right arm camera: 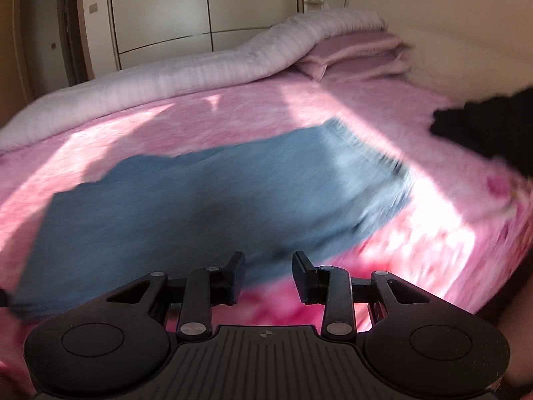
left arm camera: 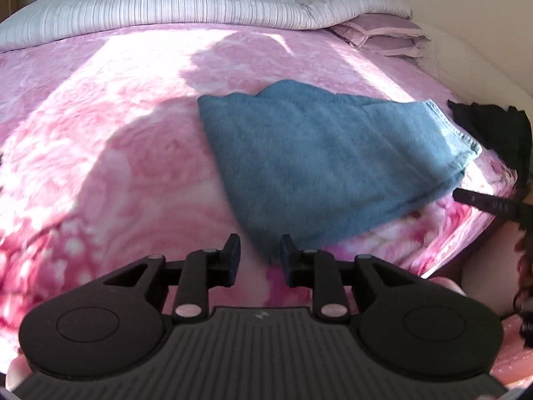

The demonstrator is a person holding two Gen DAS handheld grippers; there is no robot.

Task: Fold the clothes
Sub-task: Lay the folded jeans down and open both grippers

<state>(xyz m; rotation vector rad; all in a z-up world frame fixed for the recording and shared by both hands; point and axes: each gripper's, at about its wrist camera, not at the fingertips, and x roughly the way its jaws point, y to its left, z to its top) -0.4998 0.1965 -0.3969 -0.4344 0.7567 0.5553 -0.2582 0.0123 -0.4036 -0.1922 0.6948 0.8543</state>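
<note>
A blue garment point(left arm camera: 326, 156) lies folded flat on the pink floral bedspread point(left arm camera: 100, 133), with its stitched hem at the right. My left gripper point(left arm camera: 260, 255) is open at the garment's near corner; the corner's tip reaches between the fingers and the pads do not press on it. In the right wrist view the same blue garment point(right arm camera: 216, 193) is blurred, and my right gripper point(right arm camera: 268, 266) is open just short of its near edge with nothing in it. One black finger of the right gripper point(left arm camera: 483, 201) shows by the garment's right end.
A black garment point(left arm camera: 493, 126) point(right arm camera: 483, 126) lies in a heap at the right of the bed. A white striped duvet point(left arm camera: 166, 10) is rolled along the far side, beside pink pillows point(left arm camera: 383, 33). A cream wardrobe point(right arm camera: 200, 10) stands behind. The bed's edge drops away at the lower right.
</note>
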